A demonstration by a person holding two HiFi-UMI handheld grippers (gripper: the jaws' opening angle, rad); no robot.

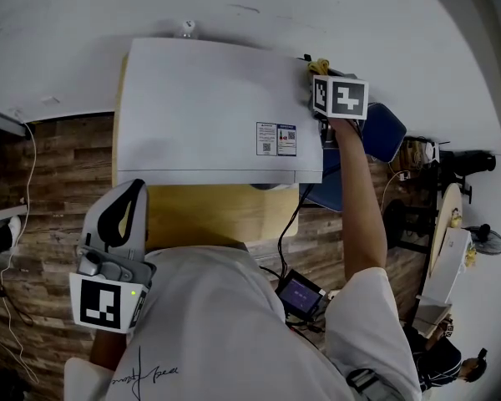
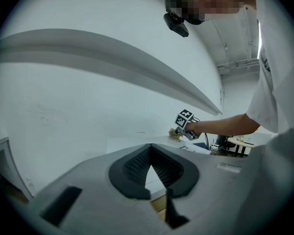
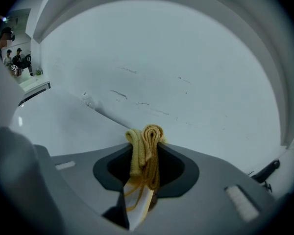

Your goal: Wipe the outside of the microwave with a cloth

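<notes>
The white microwave stands on a wooden table against the wall; I look down on its top. My right gripper is at the top's back right corner, shut on a folded yellow cloth. In the right gripper view the cloth sticks up between the jaws of the right gripper, over the microwave top near its back edge. My left gripper is held low by the person's body, off the microwave's front left, shut and empty. The left gripper view looks past the left gripper along the microwave to the right gripper.
A label sticker sits near the top's front right edge. A blue chair stands right of the microwave. A black cable hangs down to a small device with a screen. The white wall runs just behind.
</notes>
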